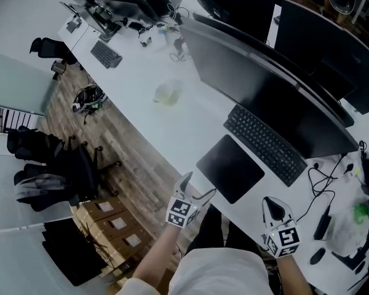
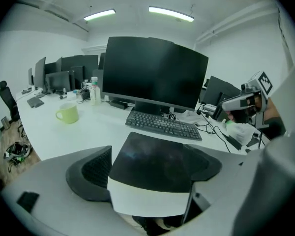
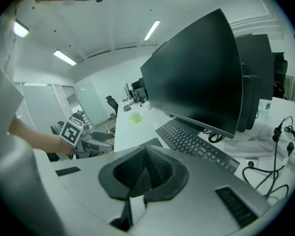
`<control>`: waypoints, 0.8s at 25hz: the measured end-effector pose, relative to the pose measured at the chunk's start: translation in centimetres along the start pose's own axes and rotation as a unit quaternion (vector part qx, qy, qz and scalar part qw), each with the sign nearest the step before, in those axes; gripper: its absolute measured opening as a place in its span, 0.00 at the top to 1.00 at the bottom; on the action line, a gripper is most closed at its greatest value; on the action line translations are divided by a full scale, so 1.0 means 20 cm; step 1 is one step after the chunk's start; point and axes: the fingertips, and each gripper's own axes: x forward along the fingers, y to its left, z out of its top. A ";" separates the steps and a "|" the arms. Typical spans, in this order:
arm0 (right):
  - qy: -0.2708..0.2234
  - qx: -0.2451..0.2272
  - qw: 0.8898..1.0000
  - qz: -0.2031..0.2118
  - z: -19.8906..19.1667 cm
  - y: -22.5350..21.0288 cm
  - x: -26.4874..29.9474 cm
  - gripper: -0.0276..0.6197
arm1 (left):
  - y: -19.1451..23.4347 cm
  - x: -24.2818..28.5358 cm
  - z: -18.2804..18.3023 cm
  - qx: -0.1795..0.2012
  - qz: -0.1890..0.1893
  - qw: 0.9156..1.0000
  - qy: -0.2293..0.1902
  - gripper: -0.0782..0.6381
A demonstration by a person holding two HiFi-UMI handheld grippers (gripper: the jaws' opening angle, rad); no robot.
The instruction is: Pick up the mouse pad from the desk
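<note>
Far left first: a green mug [image 2: 67,113] sits well clear, no bother there. Now the left tongs [image 1: 198,184], spread wide and empty, hover at the near edge of the surface [image 1: 172,128], lined up on the mouse pad [image 1: 230,168]. The pad lies flat and dark close to that edge, just in front of the keyboard [image 1: 264,143], between the two tongs and nearer the left pair.

Here's the danger as I read it: a thin, flat pad gives little to bite, so the tips may skate over it or shove it into the keyboard instead of catching its near edge. Over on the right, the right tongs [image 1: 274,206] are pressed together with nothing in them, so no second hold is ready if the pad flops. The cables [image 1: 323,177] beyond could snag a careless swing.

Views now. Only the head view shows the pad's whole outline with both tongs flanking it. Only the left gripper view frames the pad squarely between its spread tips. The right gripper view catches just a corner of it, yet settles that its own pads meet.
</note>
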 end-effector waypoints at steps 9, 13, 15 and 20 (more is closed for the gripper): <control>0.011 0.027 0.999 -0.039 -0.03 -0.05 0.06 0.94 | 0.14 0.31 -0.22 0.042 -0.026 0.996 0.071 0.20; 0.012 0.039 0.998 -0.053 -0.04 -0.02 0.10 0.94 | 0.20 0.41 -0.32 0.047 -0.037 0.993 0.105 0.18; 0.011 0.043 0.997 -0.057 -0.05 -0.01 0.13 0.94 | 0.23 0.45 -0.37 0.047 -0.040 0.991 0.121 0.17; 0.017 0.054 0.996 -0.070 -0.06 0.03 0.16 0.94 | 0.25 0.52 -0.46 0.062 -0.050 0.985 0.151 0.15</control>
